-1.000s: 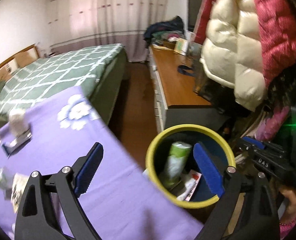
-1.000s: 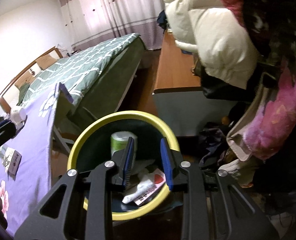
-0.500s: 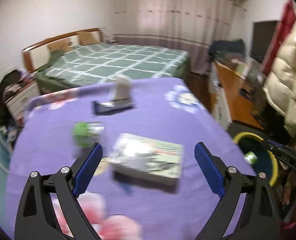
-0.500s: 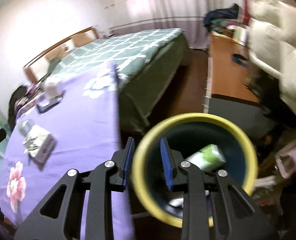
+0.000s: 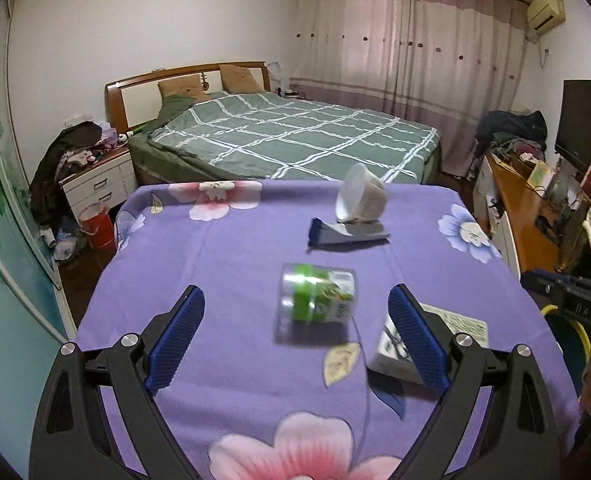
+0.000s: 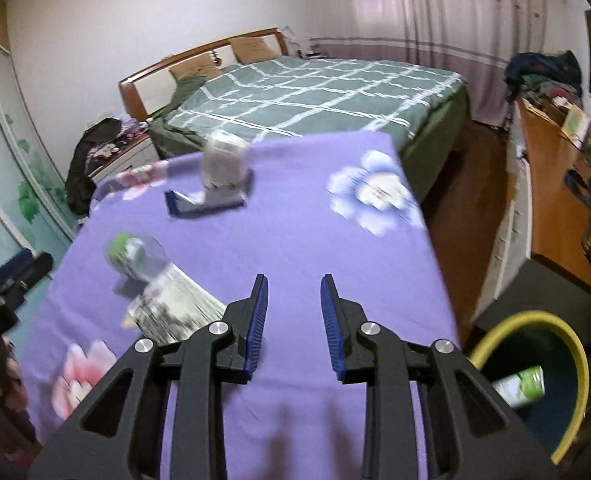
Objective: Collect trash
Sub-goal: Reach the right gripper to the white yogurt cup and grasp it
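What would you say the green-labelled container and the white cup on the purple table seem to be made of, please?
Green-labelled container: apparently clear glossy plastic, since its ends look see-through around the printed label. White cup, tipped on its side: probably thin matte paper or plastic; its outside looks faintly textured, but the material stays uncertain.

We are looking at a bedroom where a wooden-headboard bed (image 5: 287, 136) under a green checked cover is standing before long pinkish curtains (image 5: 407, 40), a white nightstand (image 5: 99, 180) is sitting beside it, and a wooden sideboard (image 6: 555, 208) is running along the right wall.
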`<state>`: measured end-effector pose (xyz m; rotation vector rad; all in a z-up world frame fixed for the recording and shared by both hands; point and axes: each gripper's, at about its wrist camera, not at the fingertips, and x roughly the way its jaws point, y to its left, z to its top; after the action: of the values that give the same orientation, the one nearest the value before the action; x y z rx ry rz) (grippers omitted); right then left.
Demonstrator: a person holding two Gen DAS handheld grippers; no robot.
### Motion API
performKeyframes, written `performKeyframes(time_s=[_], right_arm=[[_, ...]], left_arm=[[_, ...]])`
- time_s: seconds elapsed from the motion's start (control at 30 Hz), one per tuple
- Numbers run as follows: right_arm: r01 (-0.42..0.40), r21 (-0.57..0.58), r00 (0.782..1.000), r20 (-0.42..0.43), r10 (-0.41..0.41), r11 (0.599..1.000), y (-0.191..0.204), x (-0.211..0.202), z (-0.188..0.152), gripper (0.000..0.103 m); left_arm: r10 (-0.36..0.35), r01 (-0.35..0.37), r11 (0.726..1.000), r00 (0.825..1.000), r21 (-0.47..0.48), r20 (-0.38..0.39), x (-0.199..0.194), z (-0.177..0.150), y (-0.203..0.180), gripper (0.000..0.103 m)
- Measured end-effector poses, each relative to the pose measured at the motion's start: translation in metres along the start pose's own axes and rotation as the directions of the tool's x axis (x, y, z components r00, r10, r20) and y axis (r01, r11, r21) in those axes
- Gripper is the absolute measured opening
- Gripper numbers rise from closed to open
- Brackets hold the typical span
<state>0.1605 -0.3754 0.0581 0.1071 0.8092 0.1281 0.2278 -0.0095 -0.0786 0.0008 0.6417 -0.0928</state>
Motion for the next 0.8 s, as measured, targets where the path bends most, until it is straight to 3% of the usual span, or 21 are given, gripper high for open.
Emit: performKeyframes(time_s=[0.23, 0.3, 0.57, 0.8], right_arm=[[-0.023, -0.024, 0.999, -0.031, 0.022, 0.999, 0.039, 0.039, 0.053, 0.026], [-0.026, -0.013, 0.999, -0.033, 0.025, 1.0, 0.049, 0.056, 0.068, 0.039], [0.011, 0.023, 0.997, -0.083, -0.009, 1.0, 0.077, 0.128, 0.117, 0.051], [0.075, 0.082, 0.988, -0.143, -0.063, 0.994, 0.078, 0.182, 0.142, 0.071]], left_arm=[[0.005, -0.005, 1.0, 1.0, -0.014, 0.01, 0.022, 0.021, 0.011, 0.092], [0.005, -0.005, 1.0, 1.0, -0.015, 0.009, 0.029, 0.025, 0.017, 0.092], [-0.018, 0.017, 0.999, 0.999, -0.047, -0.028, 0.058, 0.031, 0.046, 0.092], [-0.047, 0.042, 0.996, 0.997, -0.08, -0.06, 0.077, 0.024, 0.06, 0.092]])
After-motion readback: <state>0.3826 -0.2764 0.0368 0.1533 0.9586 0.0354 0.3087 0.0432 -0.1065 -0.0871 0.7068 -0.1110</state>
